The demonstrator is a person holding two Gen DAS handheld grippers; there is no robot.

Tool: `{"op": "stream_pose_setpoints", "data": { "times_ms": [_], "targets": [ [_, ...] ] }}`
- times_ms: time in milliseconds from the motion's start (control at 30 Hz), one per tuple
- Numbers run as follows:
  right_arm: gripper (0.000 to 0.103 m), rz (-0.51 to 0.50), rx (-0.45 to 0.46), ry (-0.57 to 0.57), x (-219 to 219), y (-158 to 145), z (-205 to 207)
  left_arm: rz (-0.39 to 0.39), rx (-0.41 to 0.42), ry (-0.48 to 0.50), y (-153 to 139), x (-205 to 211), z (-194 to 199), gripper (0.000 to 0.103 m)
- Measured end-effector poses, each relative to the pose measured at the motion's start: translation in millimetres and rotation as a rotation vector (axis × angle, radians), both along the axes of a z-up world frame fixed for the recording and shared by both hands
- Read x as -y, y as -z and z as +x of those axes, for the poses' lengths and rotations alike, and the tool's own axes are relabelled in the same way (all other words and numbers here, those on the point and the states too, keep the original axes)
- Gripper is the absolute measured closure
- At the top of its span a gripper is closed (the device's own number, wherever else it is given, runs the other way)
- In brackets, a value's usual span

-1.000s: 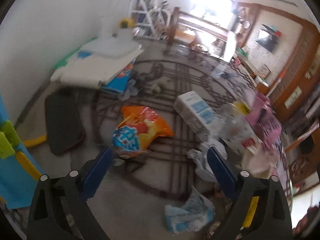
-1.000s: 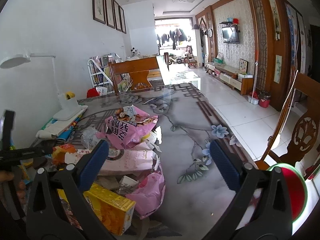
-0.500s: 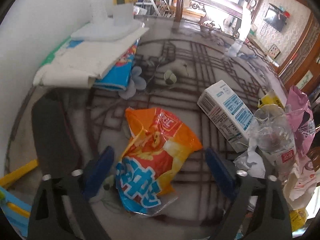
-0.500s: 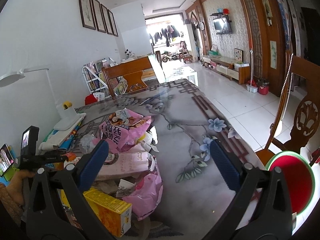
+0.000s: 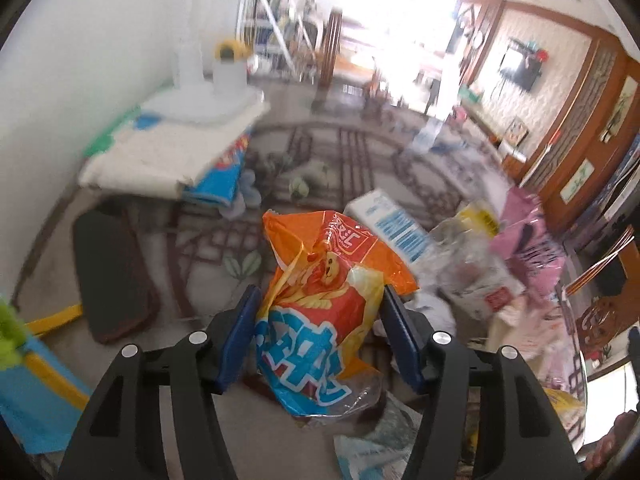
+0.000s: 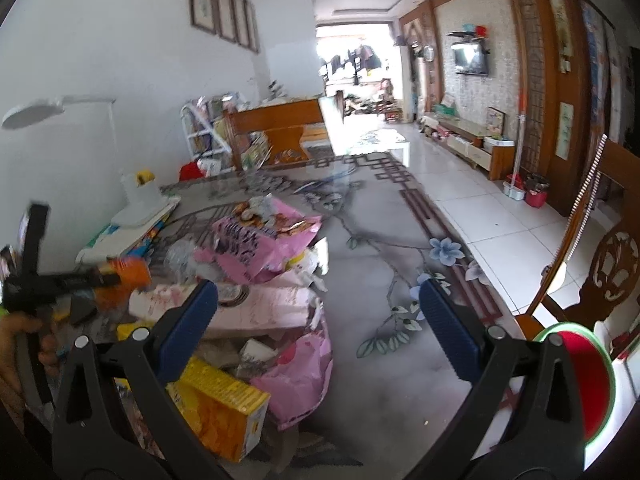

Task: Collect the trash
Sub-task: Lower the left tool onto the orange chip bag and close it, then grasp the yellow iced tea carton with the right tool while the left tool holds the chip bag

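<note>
Between the blue pads of the left gripper [image 5: 320,336] sits an orange and blue chip bag [image 5: 324,308]. The jaws are squeezed in on both sides of the bag and they hold it. The bag looks lifted a little off the counter [image 5: 200,248], but the picture is blurry, so that is hard to tell for sure.

Just behind the bag lies a white and blue carton [image 5: 394,228]. Beside the carton is a clear crumpled plastic bottle [image 5: 472,268], and a pink bag [image 5: 524,236] is next to that. A black flat thing [image 5: 112,276] lies on the counter to the left. A pile of white and blue books [image 5: 176,160] rests near the wall, with a white lamp base [image 5: 200,92] on top.

On the other side, the right gripper [image 6: 320,316] hangs over the counter with its jaws wide apart and nothing in them. Under it is a heap of trash: a yellow box [image 6: 224,412], a pink plastic bag [image 6: 296,380], a pale pink packet [image 6: 260,312] and a bigger pink snack bag [image 6: 256,244]. The left gripper with the orange bag shows at the far left of this view. A red and green seat [image 6: 584,384] is at the lower right.
</note>
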State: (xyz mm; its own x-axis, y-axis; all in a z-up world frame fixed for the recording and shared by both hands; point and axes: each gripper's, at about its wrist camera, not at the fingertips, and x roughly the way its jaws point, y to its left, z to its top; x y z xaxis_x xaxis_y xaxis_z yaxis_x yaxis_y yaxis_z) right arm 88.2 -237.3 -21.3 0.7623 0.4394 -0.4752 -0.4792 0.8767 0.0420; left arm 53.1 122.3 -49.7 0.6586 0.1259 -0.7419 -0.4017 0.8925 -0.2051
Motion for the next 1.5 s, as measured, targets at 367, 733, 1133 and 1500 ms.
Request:
{"op": "stream_pose_setpoints", "data": {
  "times_ms": [367,733,1133,1500],
  "targets": [
    [0.004,-0.313,0.097,-0.331,-63,11,-64,-0.021,0.084,-0.005,-6,23,-42,0.045],
    [0.018,-0.608,0.081,-0.394,-107,60,-67,-0.042,0.082,0.051,1,34,-37,0.044],
    [0.069,-0.363,-0.024,-0.413,-82,38,-56,-0.054,0.089,0.068,3,42,-34,0.044],
    [0.097,-0.265,-0.069,-0.426,-77,27,-51,-0.054,0.089,0.071,3,41,-35,0.044]
  ]
}}
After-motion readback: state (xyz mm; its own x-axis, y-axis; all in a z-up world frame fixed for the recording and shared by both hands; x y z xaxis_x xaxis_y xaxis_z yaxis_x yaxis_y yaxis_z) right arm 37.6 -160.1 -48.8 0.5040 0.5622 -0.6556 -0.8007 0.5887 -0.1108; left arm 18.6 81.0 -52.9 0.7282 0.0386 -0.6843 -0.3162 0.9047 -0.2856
